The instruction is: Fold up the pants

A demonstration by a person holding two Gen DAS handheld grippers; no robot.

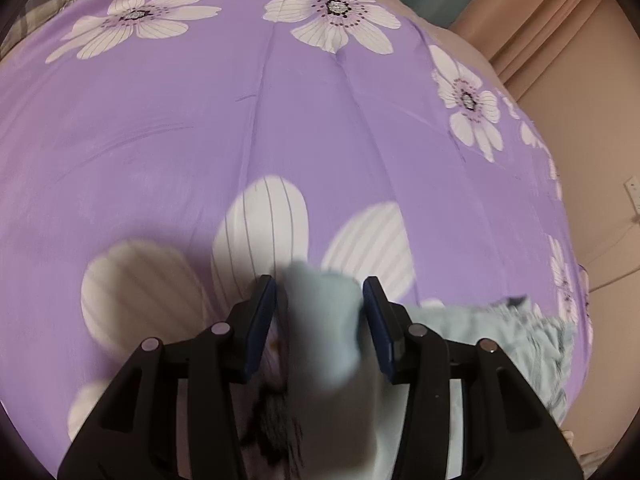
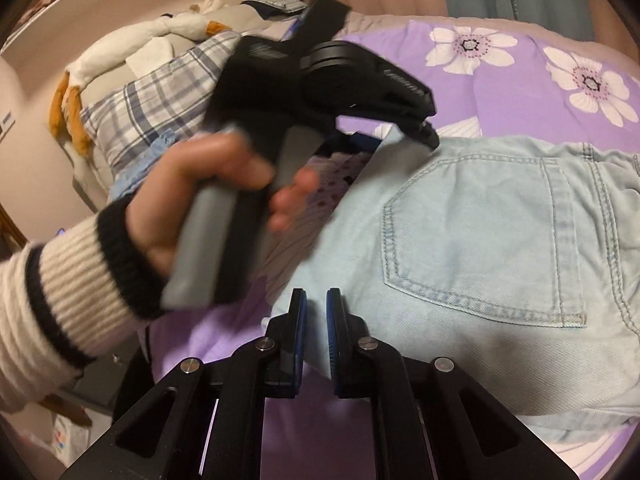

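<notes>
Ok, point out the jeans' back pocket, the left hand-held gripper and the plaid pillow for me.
back pocket point(image 2: 484, 236): right wrist view, middle of the stitched denim patch.
left hand-held gripper point(image 1: 320, 300): left wrist view, midway between fingertips, denim in the gap.
plaid pillow point(image 2: 160, 104): right wrist view, checked cover.

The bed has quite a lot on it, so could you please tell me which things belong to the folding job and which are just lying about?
Part of the job:
pants
left tool, closed on a fold of the pants
right tool, nearly closed, holding nothing

Just lying about:
flowered bedspread
plaid pillow
stuffed goose
</notes>
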